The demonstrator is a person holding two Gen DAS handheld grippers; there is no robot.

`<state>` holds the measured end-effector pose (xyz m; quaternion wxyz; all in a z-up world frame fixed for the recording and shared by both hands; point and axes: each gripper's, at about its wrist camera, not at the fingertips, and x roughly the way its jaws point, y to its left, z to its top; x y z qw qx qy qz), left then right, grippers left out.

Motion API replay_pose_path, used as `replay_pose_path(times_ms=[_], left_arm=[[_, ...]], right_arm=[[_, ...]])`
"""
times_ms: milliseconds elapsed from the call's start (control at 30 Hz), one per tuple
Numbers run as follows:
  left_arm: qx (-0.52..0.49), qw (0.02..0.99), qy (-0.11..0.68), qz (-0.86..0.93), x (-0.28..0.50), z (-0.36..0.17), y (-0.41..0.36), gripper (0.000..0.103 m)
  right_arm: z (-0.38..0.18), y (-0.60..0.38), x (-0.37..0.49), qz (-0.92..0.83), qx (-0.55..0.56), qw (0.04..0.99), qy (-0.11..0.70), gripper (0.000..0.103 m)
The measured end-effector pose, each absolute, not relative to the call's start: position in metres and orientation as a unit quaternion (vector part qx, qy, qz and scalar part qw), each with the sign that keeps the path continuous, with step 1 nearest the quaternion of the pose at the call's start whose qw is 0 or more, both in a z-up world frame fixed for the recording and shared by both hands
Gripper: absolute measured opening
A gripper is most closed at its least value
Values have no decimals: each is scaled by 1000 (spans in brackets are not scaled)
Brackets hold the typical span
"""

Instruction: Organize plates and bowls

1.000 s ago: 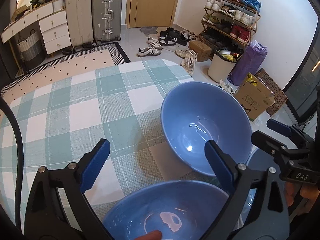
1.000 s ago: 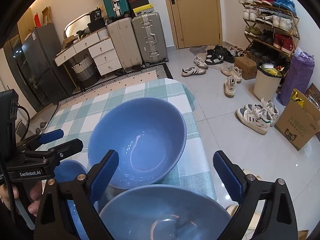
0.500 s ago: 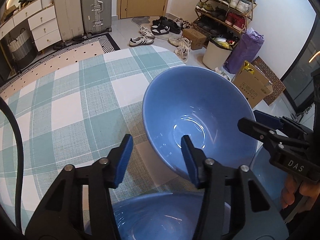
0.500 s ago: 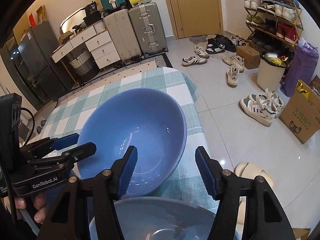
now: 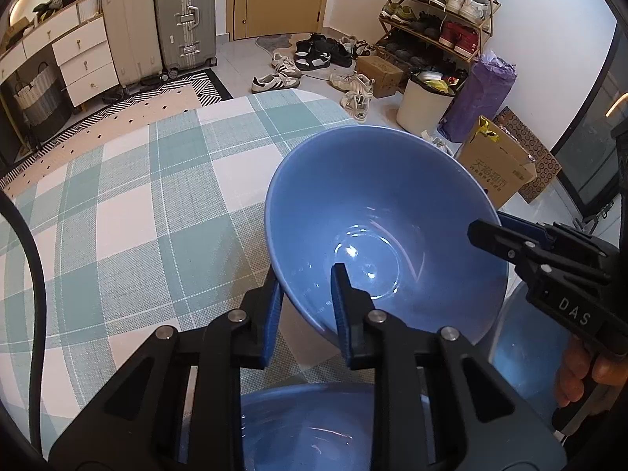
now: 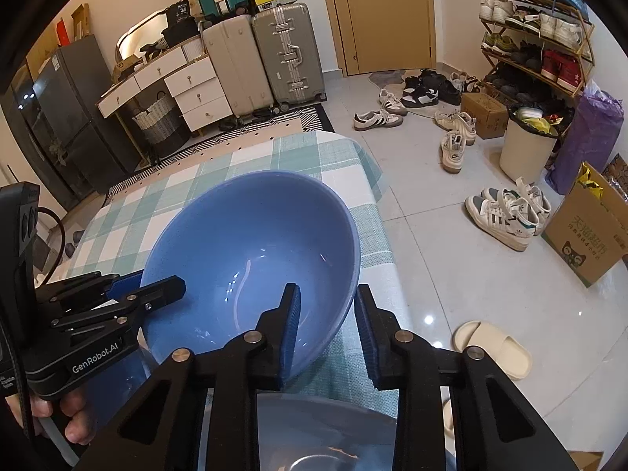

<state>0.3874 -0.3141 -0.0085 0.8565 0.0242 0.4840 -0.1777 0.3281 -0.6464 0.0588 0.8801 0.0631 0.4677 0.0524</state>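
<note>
You are early in the job: nothing looks stacked yet, and the big blue bowl (image 5: 386, 227) is the piece in hand, with other blue dishes waiting. Your left gripper (image 5: 306, 294) is clamped on the bowl's near-left rim, one pad outside the wall and one inside. Your right gripper (image 6: 327, 314) is closing on the opposite rim, the wall between its pads, though a slight gap may remain on the outer side. The bowl sits directly ahead of both grippers, tilted, over the checked bench (image 5: 129, 204). Just below and behind the left gripper lies a second blue bowl (image 5: 314, 428); beneath the right gripper sits another blue dish (image 6: 325, 431). What is left, as I judge it, is lifting this bowl and nesting it with the others.
</note>
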Motion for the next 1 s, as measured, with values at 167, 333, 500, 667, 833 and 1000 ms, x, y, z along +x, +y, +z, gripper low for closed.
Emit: replay_pose_path(times_ms=[167,333,500,667,833,1000], left_arm=[[23,863,474,-175,385,-3,-313,21],[19,870,462,-174,383,7,-310,21],[23,879,445,-171,377,20,-307,21],[25,887,431,-167,366,37,-305,21],[28,895,416,-161,354,53,-301,21],[30,901,403,-155,340,68,-295,21]], right_arm=[[63,-644,326,52,58,886,457,30],[70,-640,322,51,49,892,446,30],[77,-637,317,53,48,899,432,30],[87,-634,311,56,41,906,417,30],[99,-629,305,61,38,911,405,30],[113,-622,297,66,38,917,392,30]])
